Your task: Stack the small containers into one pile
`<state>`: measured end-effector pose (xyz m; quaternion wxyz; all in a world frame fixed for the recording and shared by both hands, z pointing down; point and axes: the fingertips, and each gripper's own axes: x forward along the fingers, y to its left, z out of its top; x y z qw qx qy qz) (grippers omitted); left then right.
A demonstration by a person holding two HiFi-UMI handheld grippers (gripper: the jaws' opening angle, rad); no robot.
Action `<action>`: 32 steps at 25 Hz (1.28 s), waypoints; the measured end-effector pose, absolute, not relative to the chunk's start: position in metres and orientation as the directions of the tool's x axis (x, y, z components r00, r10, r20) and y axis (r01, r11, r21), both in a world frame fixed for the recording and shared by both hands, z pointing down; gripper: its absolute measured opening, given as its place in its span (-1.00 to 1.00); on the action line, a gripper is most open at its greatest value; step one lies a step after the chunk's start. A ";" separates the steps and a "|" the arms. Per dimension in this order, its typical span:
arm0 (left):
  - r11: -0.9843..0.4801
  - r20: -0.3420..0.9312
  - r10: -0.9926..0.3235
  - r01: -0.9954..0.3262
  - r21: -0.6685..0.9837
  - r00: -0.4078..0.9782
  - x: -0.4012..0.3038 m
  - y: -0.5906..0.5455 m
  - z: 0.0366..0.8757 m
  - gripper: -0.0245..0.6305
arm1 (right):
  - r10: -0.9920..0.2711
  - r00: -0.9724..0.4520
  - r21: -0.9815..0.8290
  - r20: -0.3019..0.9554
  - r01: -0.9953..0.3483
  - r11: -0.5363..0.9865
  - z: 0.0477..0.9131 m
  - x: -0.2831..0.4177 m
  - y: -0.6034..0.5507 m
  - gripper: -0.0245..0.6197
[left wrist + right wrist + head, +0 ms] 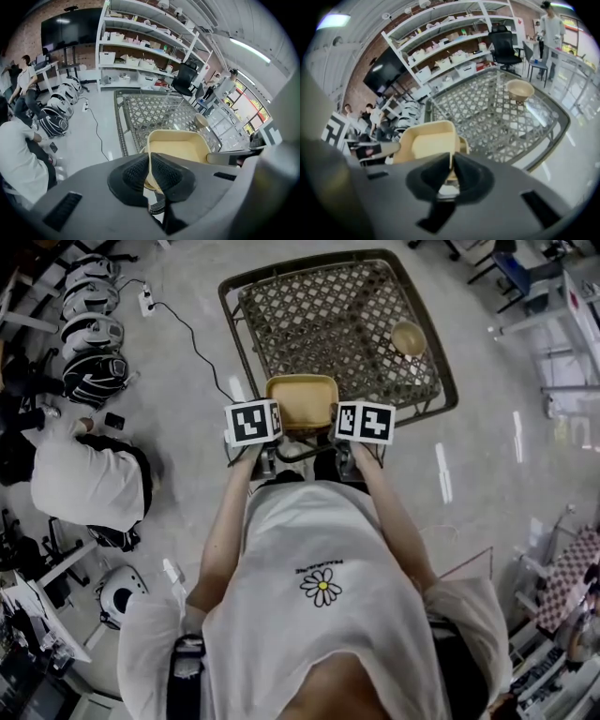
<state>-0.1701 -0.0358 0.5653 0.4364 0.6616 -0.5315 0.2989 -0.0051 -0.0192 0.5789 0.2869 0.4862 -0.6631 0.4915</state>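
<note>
Square yellow container [302,401] is hanging between both grippers at the near edge of the table [246,326], open side up, nothing showing inside. Can't tell whether its base is touching the tabletop.

L gripper [149,171] is pinching the container's left wall: jaws nearly together w/ only the thin rim between the pads, one pad inside and one outside. R gripper [452,172] is doing the same on the opposite wall, jaws nearly together on the rim. Both are pointing steeply down and away from the wearer, marker cubes flanking the container in head view.

Second container, a small round tan bowl [408,337], is sitting upright on the lattice tabletop toward the far right corner, well apart from the square one.

Surroundings: a row of helmets [92,334] is lying on the floor left of the table, w/ a power strip [146,302] and its cable near them. A person in white [80,484] is crouching at left. Shelving [140,47] is standing beyond the table, a black office chair [183,79] beside it.
</note>
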 end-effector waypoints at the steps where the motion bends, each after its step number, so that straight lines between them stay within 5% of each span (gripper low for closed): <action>1: -0.050 0.867 -0.427 -0.964 0.260 0.256 -0.169 -0.033 0.571 -0.82 | -0.348 -0.365 -0.378 0.863 -0.925 0.034 0.584 -0.004 -0.016 -0.79; 32: -0.025 0.928 -0.308 -0.977 0.211 0.208 -0.174 -0.025 0.640 -0.82 | -0.244 -0.329 -0.330 0.912 -0.943 0.039 0.643 -0.007 -0.007 -0.78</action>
